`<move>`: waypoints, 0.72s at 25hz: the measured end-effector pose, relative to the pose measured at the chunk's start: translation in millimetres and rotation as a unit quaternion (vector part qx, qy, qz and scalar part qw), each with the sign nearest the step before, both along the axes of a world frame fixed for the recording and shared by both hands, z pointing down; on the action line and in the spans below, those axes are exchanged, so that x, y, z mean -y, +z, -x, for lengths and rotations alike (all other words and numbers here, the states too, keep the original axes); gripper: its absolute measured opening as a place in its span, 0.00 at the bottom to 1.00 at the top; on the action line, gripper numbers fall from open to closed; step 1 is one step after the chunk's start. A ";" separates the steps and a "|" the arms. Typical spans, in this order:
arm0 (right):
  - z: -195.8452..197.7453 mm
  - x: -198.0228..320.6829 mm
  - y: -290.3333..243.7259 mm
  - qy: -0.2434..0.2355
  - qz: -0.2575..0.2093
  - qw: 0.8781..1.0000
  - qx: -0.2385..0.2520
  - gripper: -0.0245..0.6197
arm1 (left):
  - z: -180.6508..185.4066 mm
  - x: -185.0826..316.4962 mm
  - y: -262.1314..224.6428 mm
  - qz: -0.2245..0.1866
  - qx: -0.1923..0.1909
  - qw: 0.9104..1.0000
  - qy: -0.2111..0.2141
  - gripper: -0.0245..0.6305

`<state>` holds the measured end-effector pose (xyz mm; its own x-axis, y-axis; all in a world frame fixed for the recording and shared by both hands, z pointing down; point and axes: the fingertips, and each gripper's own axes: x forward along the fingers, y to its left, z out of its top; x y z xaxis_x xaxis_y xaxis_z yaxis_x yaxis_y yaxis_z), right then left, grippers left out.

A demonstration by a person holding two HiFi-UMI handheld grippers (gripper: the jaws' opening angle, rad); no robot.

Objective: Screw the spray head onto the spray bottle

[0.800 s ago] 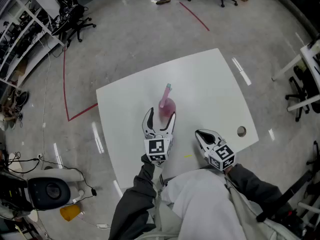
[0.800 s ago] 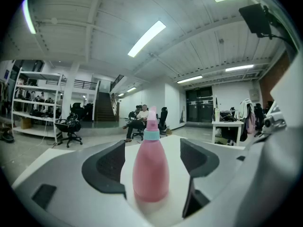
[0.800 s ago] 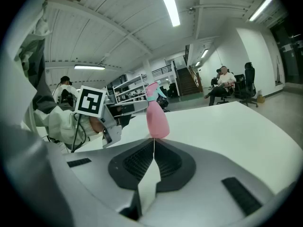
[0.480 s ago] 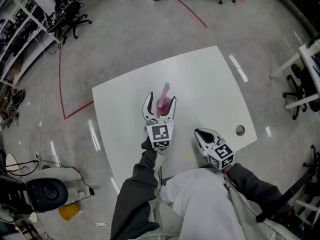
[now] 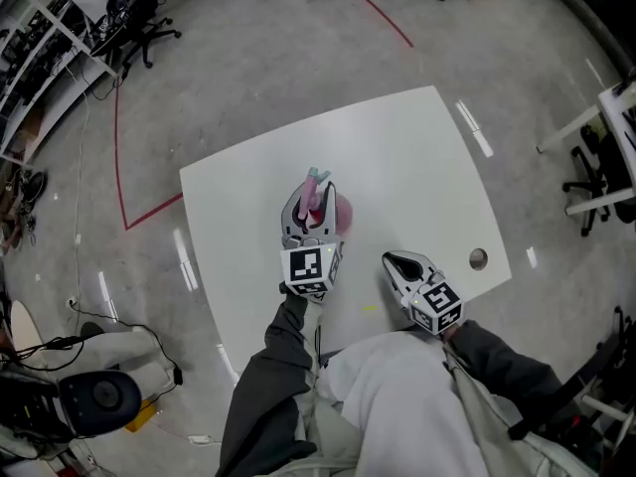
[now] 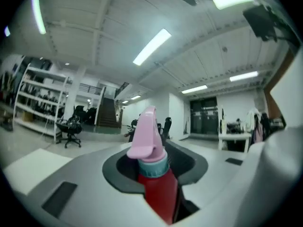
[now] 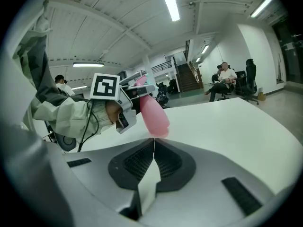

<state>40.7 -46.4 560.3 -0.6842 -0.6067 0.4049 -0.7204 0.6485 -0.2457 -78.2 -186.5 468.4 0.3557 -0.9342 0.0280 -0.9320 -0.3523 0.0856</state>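
One spray bottle [image 5: 341, 213] with one spray head [image 6: 144, 134], pinched in left tool [image 5: 312, 200]; right tool [image 5: 391, 259] closed.

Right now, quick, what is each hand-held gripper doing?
Left hand-held gripper: closed on the spray bottle.
Right hand-held gripper: closed, holding nothing.

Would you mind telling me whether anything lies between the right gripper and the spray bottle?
Nothing visible does. Only bare white table lies between the shut, empty right gripper and the spray bottle, which the left gripper holds tilted, with the spray head on it.
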 end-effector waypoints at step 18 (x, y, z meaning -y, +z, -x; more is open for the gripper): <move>41.6 -39.2 -185.9 -0.205 -0.198 0.945 0.161 0.64 | 36.0 -113.1 -89.5 0.102 -0.544 0.832 0.037 0.26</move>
